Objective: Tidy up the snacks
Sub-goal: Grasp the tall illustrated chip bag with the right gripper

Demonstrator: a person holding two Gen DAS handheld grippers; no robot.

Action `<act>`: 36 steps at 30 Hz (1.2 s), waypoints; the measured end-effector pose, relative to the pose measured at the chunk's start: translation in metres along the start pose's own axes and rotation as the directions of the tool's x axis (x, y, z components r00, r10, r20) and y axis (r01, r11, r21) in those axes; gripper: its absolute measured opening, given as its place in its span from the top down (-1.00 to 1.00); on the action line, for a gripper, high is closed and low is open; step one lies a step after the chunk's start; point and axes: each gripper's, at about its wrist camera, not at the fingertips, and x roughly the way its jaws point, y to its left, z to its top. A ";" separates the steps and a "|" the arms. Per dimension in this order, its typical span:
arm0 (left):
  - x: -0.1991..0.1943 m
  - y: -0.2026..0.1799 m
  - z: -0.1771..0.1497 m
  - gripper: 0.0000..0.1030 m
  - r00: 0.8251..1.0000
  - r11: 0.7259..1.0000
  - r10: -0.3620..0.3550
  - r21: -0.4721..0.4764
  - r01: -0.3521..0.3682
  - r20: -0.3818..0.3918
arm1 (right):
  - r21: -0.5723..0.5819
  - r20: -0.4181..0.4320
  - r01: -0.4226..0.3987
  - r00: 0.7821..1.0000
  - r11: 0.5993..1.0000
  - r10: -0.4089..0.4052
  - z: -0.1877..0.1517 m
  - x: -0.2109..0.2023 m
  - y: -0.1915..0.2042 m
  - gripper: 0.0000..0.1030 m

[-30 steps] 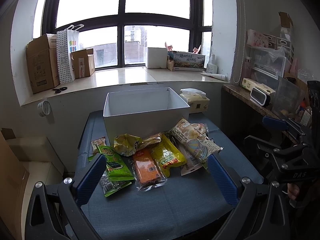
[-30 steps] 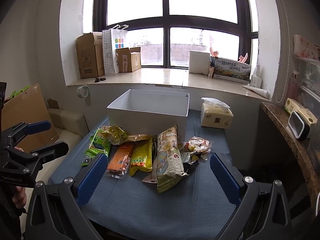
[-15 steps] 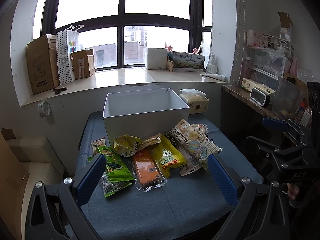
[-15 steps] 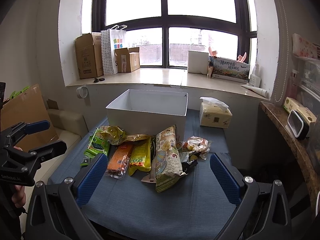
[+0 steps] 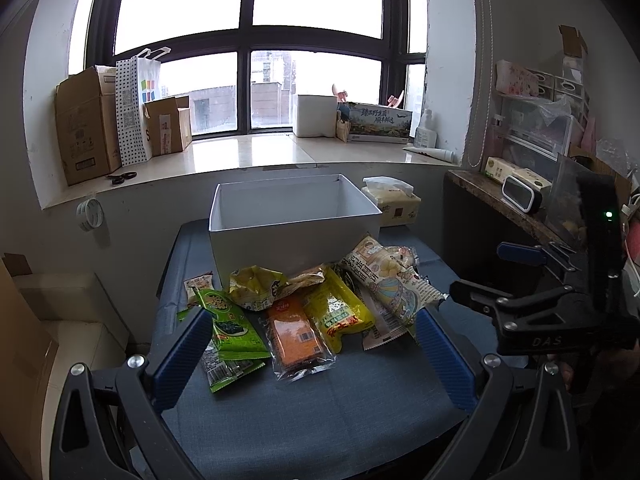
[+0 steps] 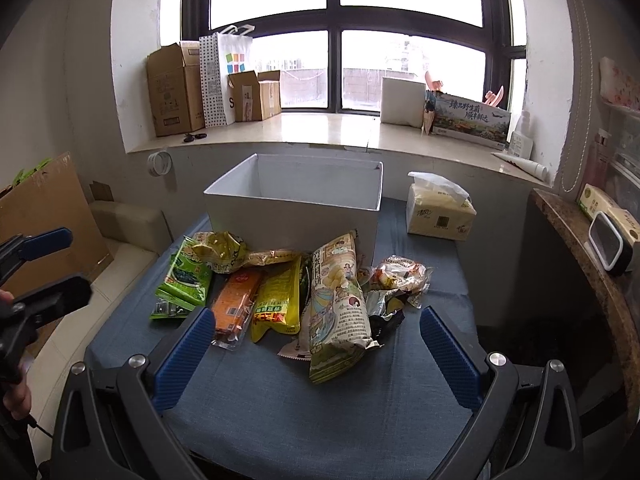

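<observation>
While nothing has yet gone into it, the white box [image 5: 294,236] stands open at the far side of the blue-covered table [image 5: 320,408], its inside bare as far as the pictures show, with the snack pile touching its near wall. A tissue pack [image 6: 440,212] sits just beside the box on the right.

Biggest in the pile is the long pale-green illustrated bag [image 6: 338,304], lying partly over smaller wrappers. If it is lifted first, I judge it could drag the crumpled clear pastry packet [image 6: 400,274] and the dark wrapper beneath off toward the table's right edge. Next come the yellow packet [image 6: 278,300], the orange packet [image 6: 236,300] and the green seaweed packet [image 6: 188,276], lying side by side and overlapping. A pinch there may catch two films at once, or slip off slick plastic. The crumpled yellow chip bag [image 6: 220,250] leans by the box wall and could crush if squeezed hard. A small packet [image 5: 198,282] at the far left sits near the table edge and might be knocked off.

The left tool [image 5: 312,340] hangs above the near table with fingers spread wide, holding nothing. The right tool [image 6: 316,338] is likewise wide and empty, hovering before the pile.
</observation>
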 end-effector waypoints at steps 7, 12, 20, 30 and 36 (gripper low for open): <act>0.004 0.006 -0.007 -1.00 1.000 1.000 0.012 -0.005 -0.012 -0.011 | -0.059 -0.172 -0.011 0.985 0.998 0.000 0.012 0.098 -0.007 -1.00; 0.007 0.013 -0.013 -1.00 0.999 0.999 0.030 -0.012 -0.030 -0.022 | -0.071 -0.261 -0.017 0.965 0.997 -0.002 0.011 0.152 -0.008 -0.97; 0.010 0.026 -0.021 -1.00 0.999 0.998 0.035 -0.046 -0.037 -0.036 | -0.006 -0.342 -0.077 0.937 0.997 0.070 -0.004 0.184 -0.019 0.09; 0.028 0.027 -0.025 -1.00 0.998 0.999 0.019 -0.035 -0.021 -0.061 | 0.061 -0.241 -0.105 0.964 0.993 0.117 0.000 0.131 -0.039 0.25; 0.064 0.021 -0.018 -1.00 0.997 0.997 -0.012 0.078 0.018 -0.075 | 0.108 -0.121 -0.126 0.983 0.986 0.139 0.005 0.073 -0.051 0.25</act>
